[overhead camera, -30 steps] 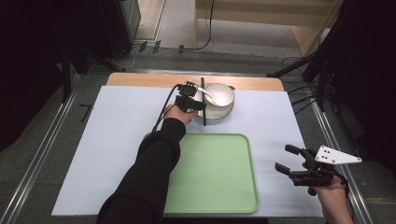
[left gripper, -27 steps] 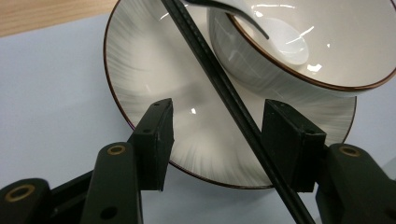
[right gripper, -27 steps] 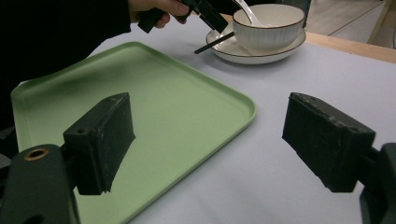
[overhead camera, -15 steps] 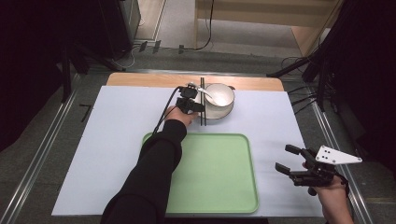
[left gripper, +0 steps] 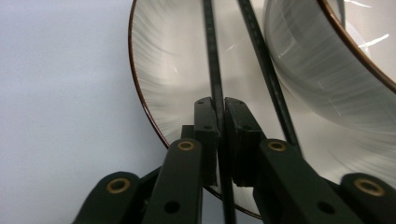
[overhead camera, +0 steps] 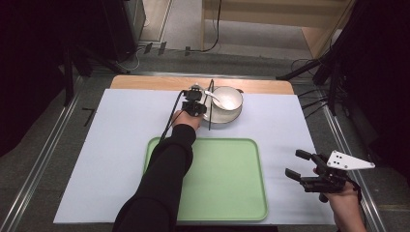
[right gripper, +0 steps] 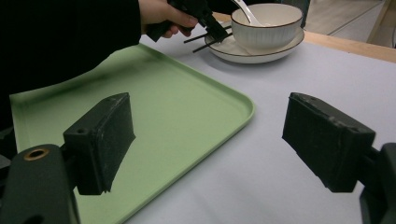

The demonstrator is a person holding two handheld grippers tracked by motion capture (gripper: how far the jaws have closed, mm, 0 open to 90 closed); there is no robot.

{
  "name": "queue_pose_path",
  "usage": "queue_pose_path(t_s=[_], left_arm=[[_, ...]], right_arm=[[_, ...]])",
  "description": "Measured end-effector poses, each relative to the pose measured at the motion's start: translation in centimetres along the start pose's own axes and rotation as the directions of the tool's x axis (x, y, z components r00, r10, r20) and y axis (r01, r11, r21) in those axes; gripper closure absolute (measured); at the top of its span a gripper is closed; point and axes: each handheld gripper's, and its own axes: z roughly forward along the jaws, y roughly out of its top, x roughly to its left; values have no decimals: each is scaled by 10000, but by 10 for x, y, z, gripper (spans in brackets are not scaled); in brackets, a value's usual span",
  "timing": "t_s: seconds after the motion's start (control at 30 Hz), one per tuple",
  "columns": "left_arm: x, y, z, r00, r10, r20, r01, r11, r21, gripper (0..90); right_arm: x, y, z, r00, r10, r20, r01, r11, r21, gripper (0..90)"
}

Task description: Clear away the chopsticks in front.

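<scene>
Chopsticks (left gripper: 212, 70) pinched, left tool (left gripper: 221, 135) | plate (left gripper: 159, 70) | white table (overhead camera: 121, 145)

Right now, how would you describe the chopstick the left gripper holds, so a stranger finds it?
Find the green tray, then the white plate beyond it, under the bowl. Two thin black chopsticks lie across the plate's left edge; the held chopstick is the one pinched between the left gripper's fingers.

Chopsticks' (left gripper: 213, 70) far ends beyond picture's edge.
</scene>
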Motion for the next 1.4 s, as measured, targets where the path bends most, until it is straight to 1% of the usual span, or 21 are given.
queue_pose_path(t_s=[0.07, 0.1, 0.27, 0.37, 0.4, 0.53, 0.63, 0.67, 0.77, 0.87, 0.93, 1.07, 1.17, 1.23, 1.27, 1.33, 1.4], left_arm=[[0, 0, 0, 10000, -83, -33, 83, 10000, 1, 851], [0, 0, 0, 10000, -16, -9, 16, 10000, 18, 852], [-2, 1, -1, 9999, -5, -114, 6, 10000, 91, 854], [0, 2, -4, 9999, -31, -104, 33, 9999, 126, 856], [2, 3, -6, 9999, -102, -47, 103, 9999, 73, 856], [10, 8, -18, 9997, -247, 41, 247, 9997, -57, 856], [18, 11, -28, 9993, -349, 142, 349, 9994, -21, 856], [22, 11, -31, 9989, -336, 339, 333, 9994, 80, 856], [31, 10, -43, 9991, -216, 361, 214, 9998, 56, 856], [42, 8, -56, 9994, -131, 326, 131, 9999, -16, 856], [49, 5, -64, 9992, -198, 353, 202, 9997, -100, 856], [60, -3, -80, 9991, -45, 428, 51, 9999, -128, 856], [66, -12, -91, 9983, 40, 585, -30, 9999, -171, 856], [69, -19, -97, 9979, 150, 635, -136, 9997, -222, 856], [69, -23, -99, 9981, 193, 588, -179, 9996, -237, 856], [72, -31, -105, 9969, 346, 705, -333, 9993, -184, 856], [72, -39, -110, 9967, 516, 623, -503, 9985, -227, 855]], right_arm=[[0, 0, 0, 10000, -2, 5, 2, 10000, -1, 168], [0, 0, 0, 10000, -7, 0, 7, 10000, 18, 168], [1, 0, 0, 10000, 9, -48, -9, 10000, 36, 168], [1, 0, 0, 10000, -7, -64, 7, 10000, 6, 169], [1, 0, 0, 10000, -7, -64, 7, 10000, 6, 169], [1, 0, -1, 10000, 29, -58, -29, 10000, -31, 169], [0, 0, -1, 10000, 26, -34, -26, 10000, -28, 168], [0, -1, -1, 10000, 31, -17, -31, 10000, -13, 168], [0, -1, -1, 10000, 16, 10, -16, 10000, 31, 168], [1, -1, -1, 10000, 13, -4, -13, 10000, 61, 169], [1, -1, -1, 10000, 3, 3, -3, 10000, 61, 169], [1, 0, 0, 10000, -38, -18, 38, 9999, 97, 169], [1, 0, 1, 10000, -60, -39, 60, 9999, 120, 169], [1, 0, 2, 10000, -64, -39, 65, 9999, 132, 168], [1, 0, 2, 10000, -47, -46, 47, 9999, 151, 169], [1, 0, 3, 10000, -45, -52, 46, 9999, 141, 168], [2, 1, 3, 10000, -68, -72, 69, 9998, 166, 169]])
